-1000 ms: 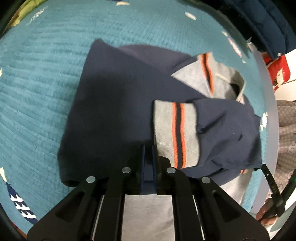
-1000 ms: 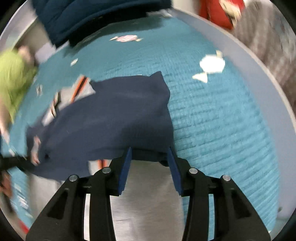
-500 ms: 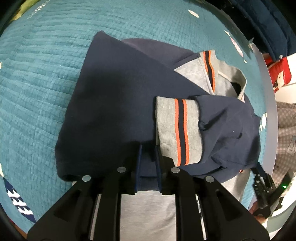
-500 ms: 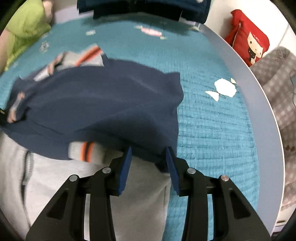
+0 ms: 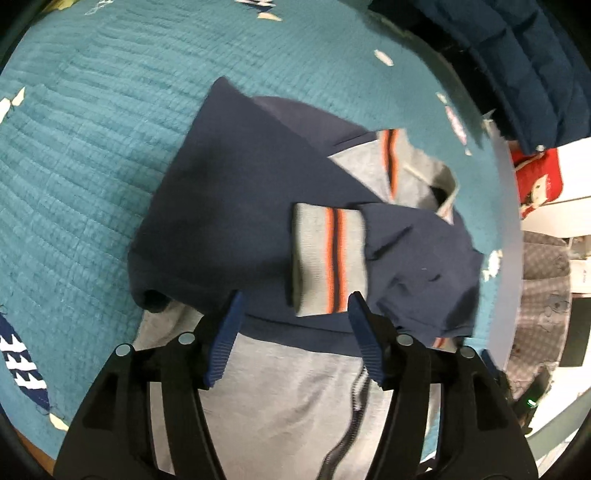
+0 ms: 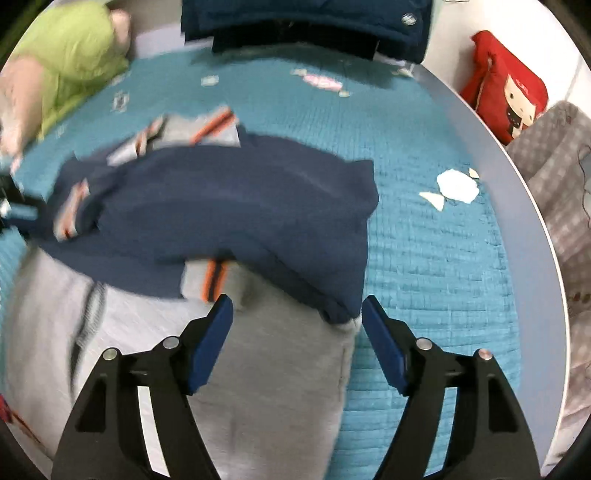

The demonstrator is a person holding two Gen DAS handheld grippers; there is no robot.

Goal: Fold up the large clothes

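Navy sweater (image 5: 236, 206) lies folded on the teal bed cover (image 5: 85, 155), just beyond both tools. Left hand-held gripper (image 5: 291, 332): jaws opening, apart, nothing pinched; striped grey cuff (image 5: 327, 258) just ahead. Right hand-held gripper (image 6: 297, 332): jaws opening, sweater's hem corner between, unpressed. Only the right view shows a green pillow (image 6: 70, 55).

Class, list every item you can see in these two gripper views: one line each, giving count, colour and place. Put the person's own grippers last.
sweater: one, navy and grey, folded on the bedspread
striped cuff: one, grey with orange stripes, lying on the navy fold
bedspread: one, teal, beneath everything
red cushion: one, beyond the bed's right edge
padded jacket: one, dark blue, far end
green fabric: one, far left corner
left gripper: jaws opening, nothing pinched
right gripper: jaws opening, nothing pinched
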